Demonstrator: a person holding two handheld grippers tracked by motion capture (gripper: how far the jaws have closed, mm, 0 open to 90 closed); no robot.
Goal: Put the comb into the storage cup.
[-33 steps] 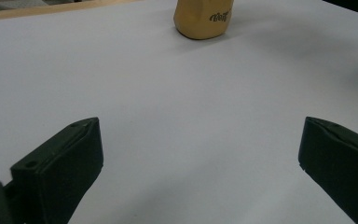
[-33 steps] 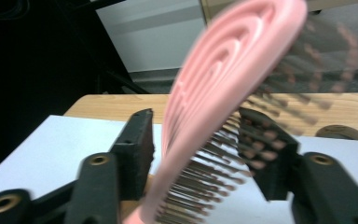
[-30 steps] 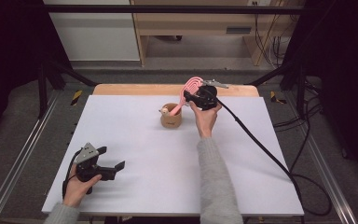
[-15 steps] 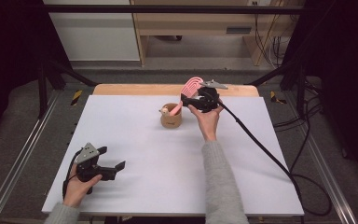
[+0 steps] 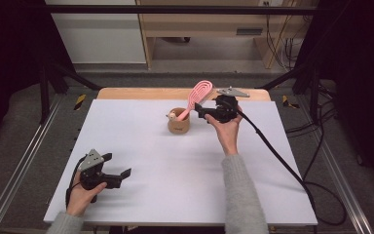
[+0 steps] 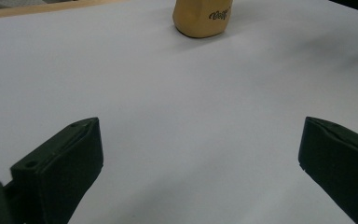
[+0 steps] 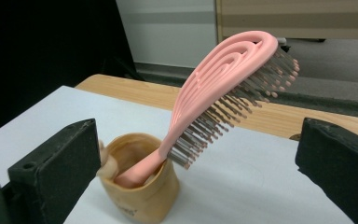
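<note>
Pink hairbrush (image 7: 223,88) stands handle-down in tan cup (image 5: 178,126) at far centre of white table (image 5: 175,185), head leaning right. Right gripper (image 5: 205,111) just beside brush, jaws just opened wide, gripping nothing. Left gripper (image 5: 117,168) released, near table's front-left corner.

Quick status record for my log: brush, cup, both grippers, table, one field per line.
brush: pink hairbrush stands handle-down in the cup, head leaning up and out over the rim
cup: tan cup, upright at the far middle of the table
right gripper: right gripper just beside the brush, jaws have just been opening, nothing between them
left gripper: left gripper open at the near left, holding nothing
table: white table
</note>
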